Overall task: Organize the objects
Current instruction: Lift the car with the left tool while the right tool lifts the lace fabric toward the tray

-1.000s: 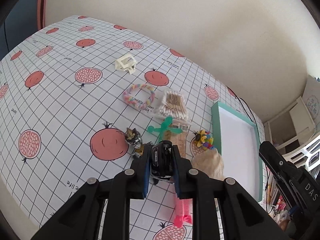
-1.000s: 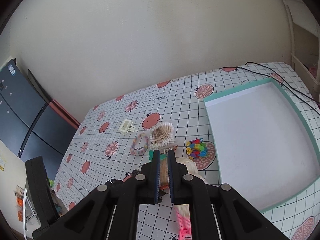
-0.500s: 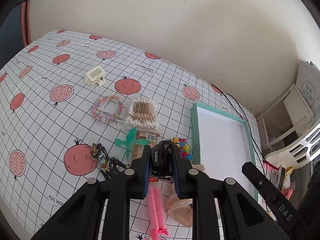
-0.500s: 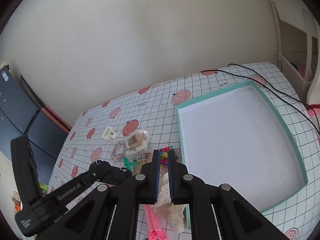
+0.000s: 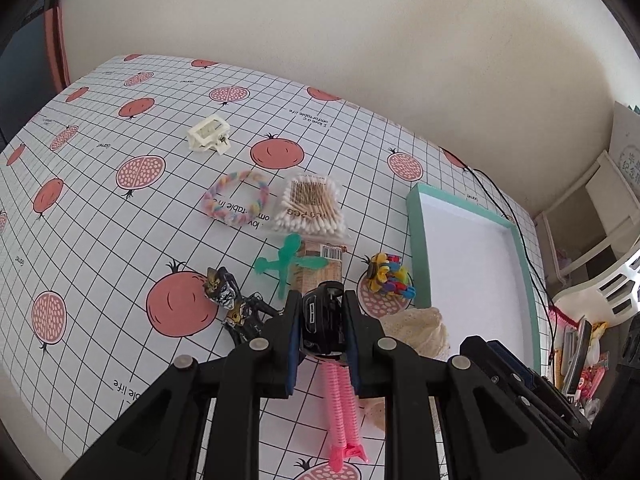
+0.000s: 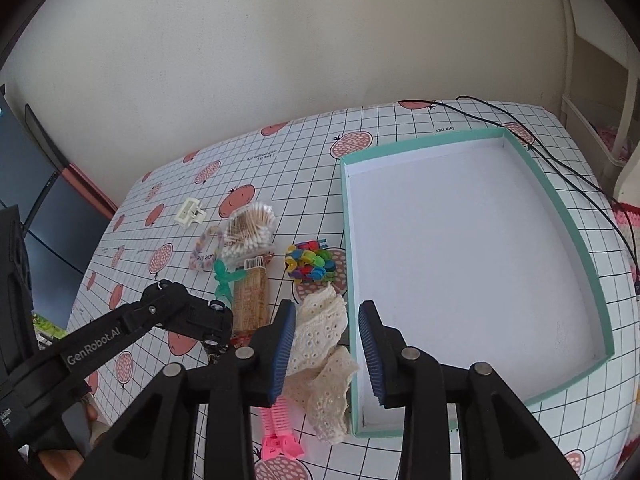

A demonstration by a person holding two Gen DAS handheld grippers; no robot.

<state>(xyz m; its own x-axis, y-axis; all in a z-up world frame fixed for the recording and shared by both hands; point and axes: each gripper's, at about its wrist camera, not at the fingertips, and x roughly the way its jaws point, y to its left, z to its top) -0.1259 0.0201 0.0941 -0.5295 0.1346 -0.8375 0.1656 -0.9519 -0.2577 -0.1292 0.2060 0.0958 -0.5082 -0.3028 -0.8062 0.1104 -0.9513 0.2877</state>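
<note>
My left gripper (image 5: pixel 322 320) is clamped on a small black toy car (image 5: pixel 323 322), held off the tabletop (image 5: pixel 120 208) between the two pads; in the right wrist view the car (image 6: pixel 210 322) sits at the tip of that gripper, its long axis running roughly along the fingers, wheels to the side. My right gripper (image 6: pixel 326 344) stands wide open, its fingers (image 6: pixel 285 344) straddling a cream lace cloth (image 6: pixel 324 360) that lies against the near corner of the teal tray (image 6: pixel 576 248). The tray holds nothing that I can see. Below the cloth a pink hair clip (image 5: pixel 344 412) lies lengthwise, pointing toward me. Left of the tray I see a bunch of coloured clips (image 6: pixel 308 262), a pack of cotton swabs (image 5: pixel 308 206), a green propeller toy (image 5: pixel 286 260), a pastel braided hair tie (image 5: pixel 236 198), a cream claw clip (image 5: pixel 208 135) and a dark action figure (image 5: pixel 234 306).
</note>
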